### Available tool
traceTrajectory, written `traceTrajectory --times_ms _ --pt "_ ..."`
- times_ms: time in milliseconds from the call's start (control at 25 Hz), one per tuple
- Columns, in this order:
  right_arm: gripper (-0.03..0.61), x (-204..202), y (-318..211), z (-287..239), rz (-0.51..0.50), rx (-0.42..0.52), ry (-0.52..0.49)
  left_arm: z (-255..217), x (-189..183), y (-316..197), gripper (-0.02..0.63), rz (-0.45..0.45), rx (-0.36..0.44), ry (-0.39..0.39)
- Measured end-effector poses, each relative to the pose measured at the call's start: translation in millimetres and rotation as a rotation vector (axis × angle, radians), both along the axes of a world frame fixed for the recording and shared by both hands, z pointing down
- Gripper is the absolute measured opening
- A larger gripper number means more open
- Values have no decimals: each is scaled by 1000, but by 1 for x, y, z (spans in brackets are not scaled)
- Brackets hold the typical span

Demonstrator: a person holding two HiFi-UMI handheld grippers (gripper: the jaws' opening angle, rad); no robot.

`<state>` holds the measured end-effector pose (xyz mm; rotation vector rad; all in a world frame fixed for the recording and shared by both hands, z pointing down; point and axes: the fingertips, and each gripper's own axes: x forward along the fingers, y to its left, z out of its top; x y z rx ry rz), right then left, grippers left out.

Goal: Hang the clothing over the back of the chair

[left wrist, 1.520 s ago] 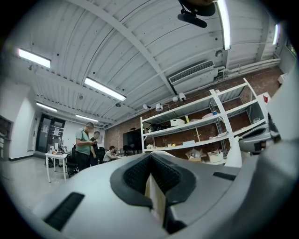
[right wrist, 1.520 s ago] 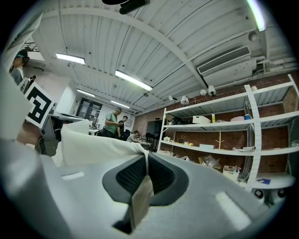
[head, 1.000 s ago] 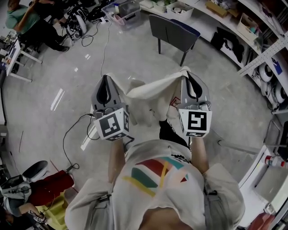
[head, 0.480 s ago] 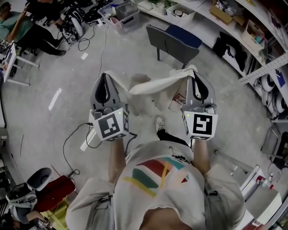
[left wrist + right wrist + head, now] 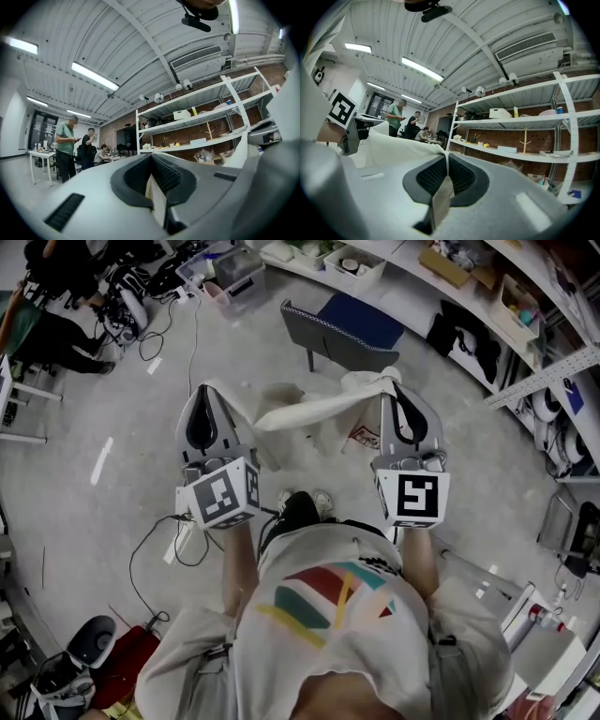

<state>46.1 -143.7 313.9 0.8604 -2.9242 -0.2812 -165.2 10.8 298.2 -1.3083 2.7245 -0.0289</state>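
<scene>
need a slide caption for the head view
Left gripper and right gripper shut on a white garment stretched between them, grey chair ahead

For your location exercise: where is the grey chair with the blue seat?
Head view, top centre: the grey blue-seated chair stands beyond the held white cloth, beside the wall shelving.

A white garment [image 5: 314,412] is held stretched between the closed left gripper [image 5: 208,392] and right gripper [image 5: 388,388]; a dark chair [image 5: 349,326] is seen beyond.

Carried clothing [image 5: 309,412] now closer to chair [image 5: 336,331] ahead.
</scene>
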Motion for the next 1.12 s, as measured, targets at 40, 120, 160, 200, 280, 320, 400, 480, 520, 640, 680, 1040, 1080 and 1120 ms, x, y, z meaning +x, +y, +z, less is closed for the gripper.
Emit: traceTrajectory --times_ms 40,120,160,200,280,320,400,480,520,640,680,1040,1080,1120 --pt "9 -3 -3 -2 10 3 0 -1 -4 -6 14 13 5 -2" --pt "9 -7 -9 -5 29 21 10 -5 -13 -20 14 43 16 -5" --pt "9 -8 -12 -6 47 29 14 -7 -18 -28 14 63 22 -7" --pt "9 -8 -17 -8 74 33 13 -9 -22 -38 14 89 28 -10" --pt "9 -4 -27 -10 148 37 6 -11 -29 -61 14 150 38 -14" --pt "9 -2 -32 -10 183 38 5 -12 -31 -72 14 180 40 -14" --pt "9 0 -39 -10 242 35 0 -14 -37 -89 14 232 39 -16" --pt "9 1 -43 -13 297 34 -9 -18 -43 -104 14 278 41 -22" --pt "9 2 -45 -15 325 38 -13 -21 -46 -112 14 304 43 -27" --pt "9 6 -49 -21 412 49 -22 -27 -53 -134 14 376 45 -46" --pt "9 6 -51 -22 433 52 -25 -27 -55 -139 14 391 45 -50" --pt "9 5 -53 -20 608 47 -54 -30 -72 -177 14 534 44 -76" --pt "9 1 -53 -20 616 46 -50 -30 -76 -179 14 540 44 -74" --pt "9 -1 -53 -19 623 45 -45 -30 -80 -181 14 547 45 -70"
